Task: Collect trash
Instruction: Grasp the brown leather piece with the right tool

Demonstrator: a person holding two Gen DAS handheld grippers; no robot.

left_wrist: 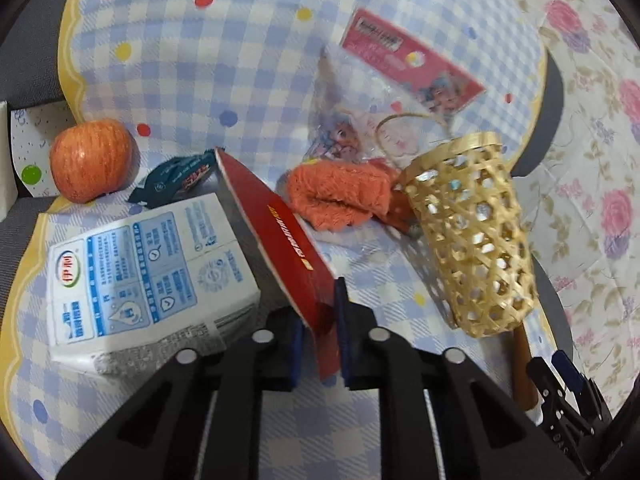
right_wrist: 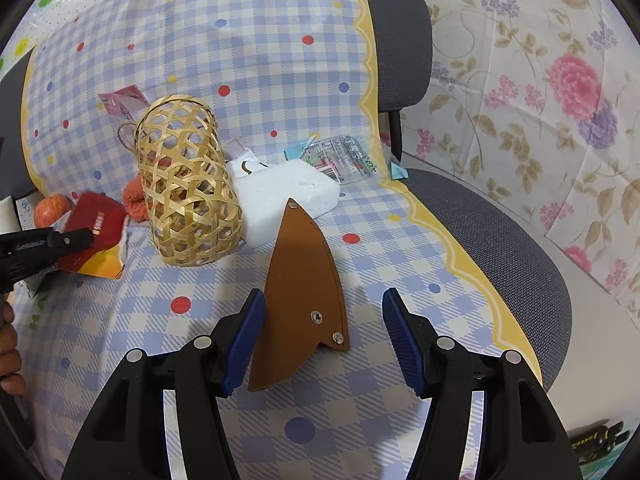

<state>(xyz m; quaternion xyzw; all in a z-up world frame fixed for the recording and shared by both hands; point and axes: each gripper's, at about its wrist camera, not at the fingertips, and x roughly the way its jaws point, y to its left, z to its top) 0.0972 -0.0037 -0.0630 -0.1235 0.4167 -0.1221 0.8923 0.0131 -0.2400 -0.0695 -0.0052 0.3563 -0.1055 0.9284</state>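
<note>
My left gripper is shut on a flat red paper wrapper and holds it edge-up above the checked cloth; it also shows in the right wrist view. A woven bamboo basket lies on its side to the right, also seen from the right wrist. A white milk carton lies left of the wrapper. A dark snack wrapper lies near it. My right gripper is open over a brown leather sheath.
A red apple, an orange fuzzy cloth and a clear toy packet with a red card lie on the cloth. A white foam block and a clear plastic packet lie behind the sheath. A grey chair is under the cloth.
</note>
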